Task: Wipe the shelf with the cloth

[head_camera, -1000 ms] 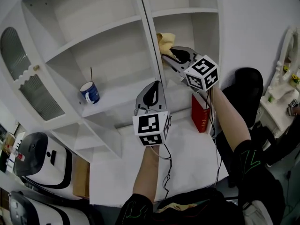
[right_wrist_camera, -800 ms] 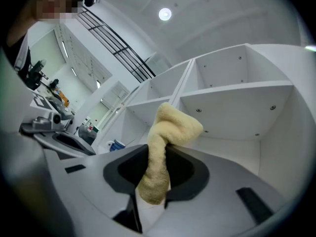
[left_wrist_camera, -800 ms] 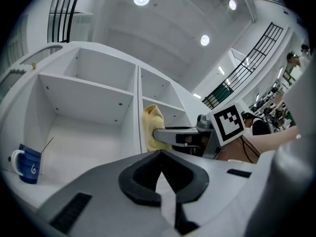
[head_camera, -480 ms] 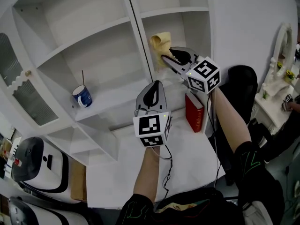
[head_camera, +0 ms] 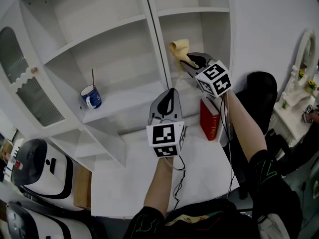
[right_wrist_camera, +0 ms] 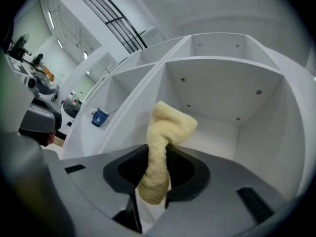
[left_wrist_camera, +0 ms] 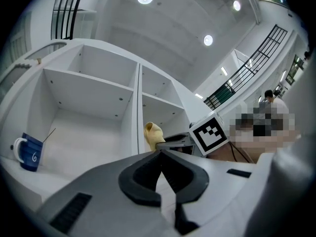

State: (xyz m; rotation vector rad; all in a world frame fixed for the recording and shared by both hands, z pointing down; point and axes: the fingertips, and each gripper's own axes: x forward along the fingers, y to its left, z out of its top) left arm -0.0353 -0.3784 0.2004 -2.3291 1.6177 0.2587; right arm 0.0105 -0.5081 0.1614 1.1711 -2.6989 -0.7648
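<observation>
since half a second ago the right gripper (head_camera: 191, 62) stayed in the shelf (head_camera: 199, 11) bay just right of the divider (head_camera: 158, 39), jaws clamped on the yellow cloth (head_camera: 179, 48), which stuck up past the jaw tips beside the divider. the left gripper (head_camera: 171, 91) hung below the divider, jaws together, empty.

Open shelf bay (head_camera: 209, 39) before right gripper (head_camera: 185, 59); divider (head_camera: 154, 34) left, 1 mug (head_camera: 91, 96) beyond, 1 book (head_camera: 210, 119) below.

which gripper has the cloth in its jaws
The right gripper: its jaws are shut on the yellow cloth, while the left gripper has its jaws together on nothing.
</observation>
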